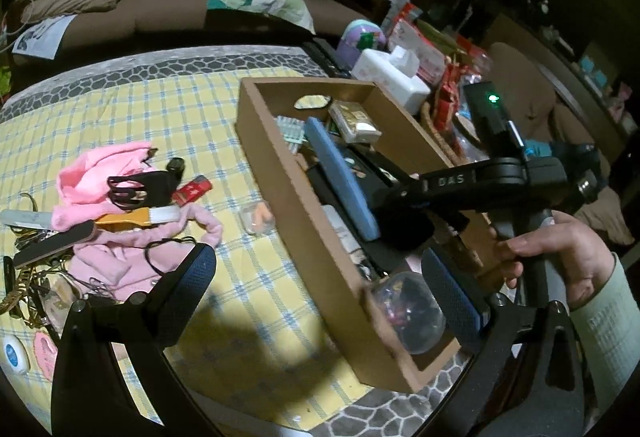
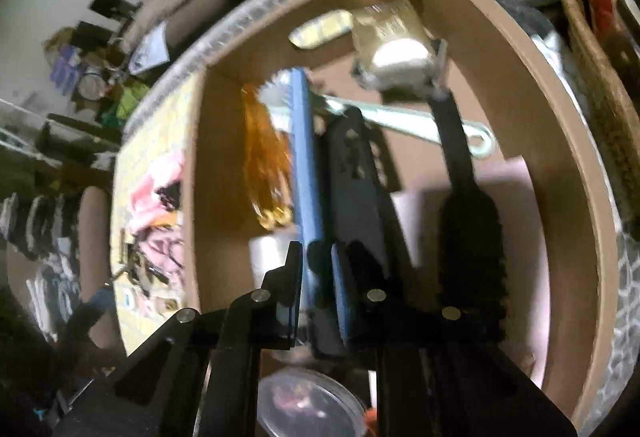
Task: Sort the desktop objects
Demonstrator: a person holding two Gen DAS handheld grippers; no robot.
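Right tongs (image 2: 316,297) are clamped on the blue strip (image 2: 306,173) standing on edge inside the brown box (image 2: 576,173) — lower it flat before letting go; left tongs (image 1: 320,277) gape empty above the bench (image 1: 248,297)

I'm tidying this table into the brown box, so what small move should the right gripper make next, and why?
Probably lift a little, or let go if that is the file's place. The right gripper is shut on the blue nail file inside the brown box, packed among other things. The left gripper is open and empty beside the pile of pink cloth, still unsorted.
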